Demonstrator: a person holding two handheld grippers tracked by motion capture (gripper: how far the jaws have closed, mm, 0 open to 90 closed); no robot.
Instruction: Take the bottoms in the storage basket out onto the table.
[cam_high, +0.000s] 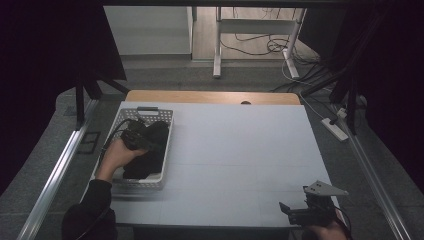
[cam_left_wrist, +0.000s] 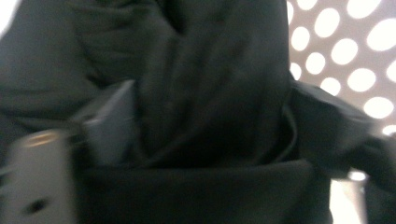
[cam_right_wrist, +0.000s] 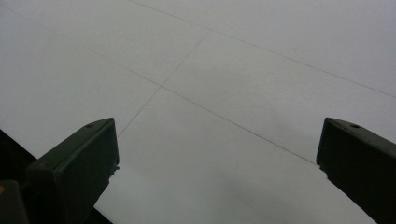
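One dark, creased cloth (cam_high: 150, 152) fills the white perforated basket (cam_high: 164, 150).

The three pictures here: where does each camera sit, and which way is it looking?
High view: above the person's side, looking forward and down on the white table; both forearms and the left gripper and right gripper show.
Left gripper view: rides that gripper, pressed close into dark cloth inside the white perforated basket; its blurred jaws show at the bottom corners.
Right gripper view: looks past two wide-open jaws at bare tabletop.
Shared: cloth and basket appear in the high and left gripper views.
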